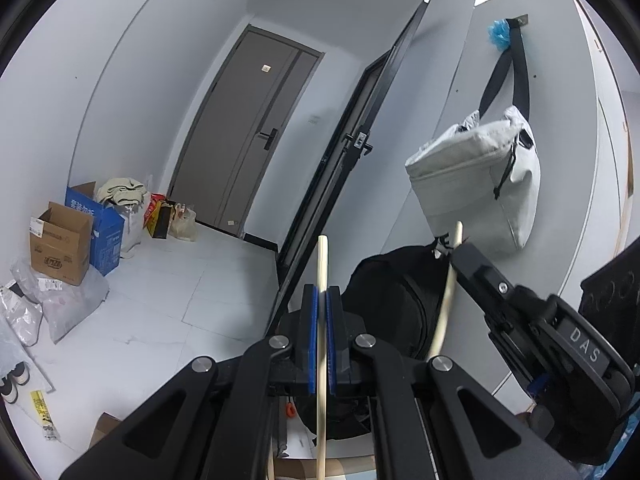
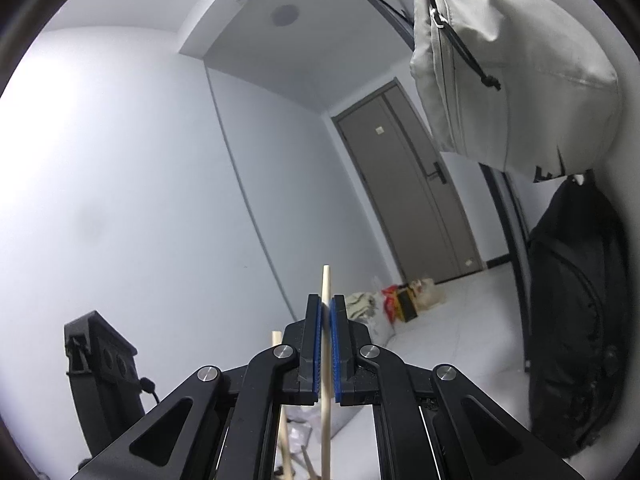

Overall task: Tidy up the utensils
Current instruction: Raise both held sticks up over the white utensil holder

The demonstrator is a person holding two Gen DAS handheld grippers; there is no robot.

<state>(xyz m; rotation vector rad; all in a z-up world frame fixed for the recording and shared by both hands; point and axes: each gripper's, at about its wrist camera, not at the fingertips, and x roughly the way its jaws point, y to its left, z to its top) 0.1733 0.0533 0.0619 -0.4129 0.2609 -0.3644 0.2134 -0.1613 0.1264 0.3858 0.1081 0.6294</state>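
Left wrist view: your left claw point(image 1: 322, 300) is clamped on one upright chopstick point(image 1: 322, 264), carried in mid-air; the right claw point(image 1: 460, 250), near right, grips a second chopstick point(image 1: 446, 300). Beyond lie a white tiled floor point(image 1: 168, 300), cardboard boxes point(image 1: 60, 244) far left, a grey door point(image 1: 248, 136) and a hanging grey bag point(image 1: 476, 176).

Right wrist view: your right claw point(image 2: 326, 312) is clamped on its chopstick point(image 2: 325, 284). No tabletop shows. Judged step: transport; next, bring both sticks to their holder, which is not visible.
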